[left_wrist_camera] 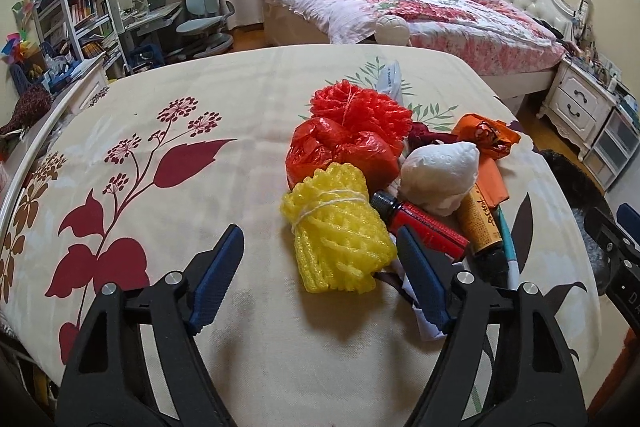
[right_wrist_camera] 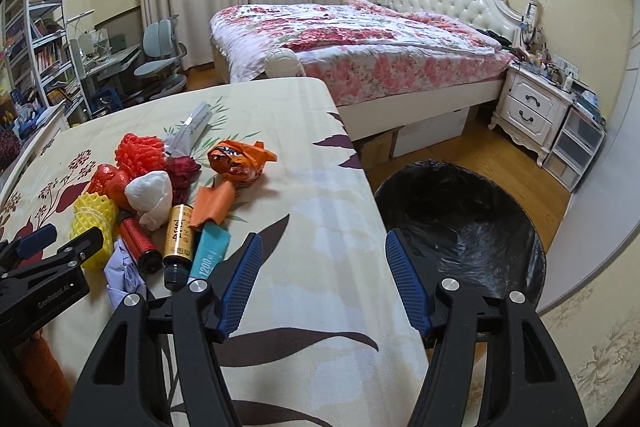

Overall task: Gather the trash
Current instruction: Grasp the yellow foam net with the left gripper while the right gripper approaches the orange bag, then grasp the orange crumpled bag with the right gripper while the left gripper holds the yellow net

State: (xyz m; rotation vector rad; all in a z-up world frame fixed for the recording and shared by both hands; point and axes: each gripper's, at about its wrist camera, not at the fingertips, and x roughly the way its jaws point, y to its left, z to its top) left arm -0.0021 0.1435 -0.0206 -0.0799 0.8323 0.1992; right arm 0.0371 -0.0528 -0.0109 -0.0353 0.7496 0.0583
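Observation:
A heap of trash lies on the flowered bedspread point(left_wrist_camera: 180, 107): a yellow foam net point(left_wrist_camera: 336, 239), a red foam net point(left_wrist_camera: 360, 111), a red plastic bag point(left_wrist_camera: 336, 155), a white crumpled bag point(left_wrist_camera: 440, 171), a red bottle point(left_wrist_camera: 420, 227), an amber bottle point(left_wrist_camera: 484, 223) and an orange wrapper point(left_wrist_camera: 488, 135). My left gripper point(left_wrist_camera: 320, 233) is open; its right finger stands beside the yellow net, its left finger apart from it. My right gripper point(right_wrist_camera: 324, 237) is open with nothing between its fingers, over the bedspread's right edge. A bin with a black liner point(right_wrist_camera: 460, 227) stands on the floor there.
A teal tube point(right_wrist_camera: 208, 251) and pale crumpled paper point(right_wrist_camera: 124, 275) lie at the heap's near side. A second bed point(right_wrist_camera: 352, 39), a white nightstand point(right_wrist_camera: 532, 107), a desk chair point(right_wrist_camera: 160, 59) and bookshelves point(right_wrist_camera: 44, 39) stand beyond.

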